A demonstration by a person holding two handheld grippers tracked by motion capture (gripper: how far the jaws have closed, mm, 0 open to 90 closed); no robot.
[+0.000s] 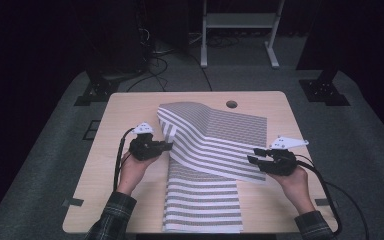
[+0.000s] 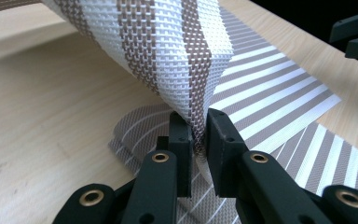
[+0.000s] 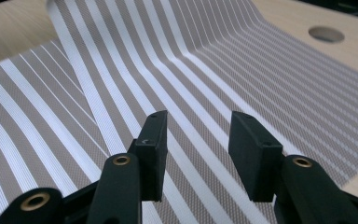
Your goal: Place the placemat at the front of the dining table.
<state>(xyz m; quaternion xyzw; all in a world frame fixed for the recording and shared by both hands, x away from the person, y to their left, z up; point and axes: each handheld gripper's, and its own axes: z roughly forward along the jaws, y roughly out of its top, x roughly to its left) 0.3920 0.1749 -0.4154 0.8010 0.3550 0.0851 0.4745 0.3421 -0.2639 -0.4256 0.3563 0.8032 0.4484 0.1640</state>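
While left gripper (image 2: 196, 133) pinches woven striped mat (image 1: 215, 150), right gripper (image 3: 196, 140) fingers stand apart

Dark lab: cables (image 1: 152, 60), rig stands (image 1: 325, 87).

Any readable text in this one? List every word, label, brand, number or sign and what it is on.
None. No word, number or sign stands on the striped woven mat, the wooden table, the left gripper or the right gripper.
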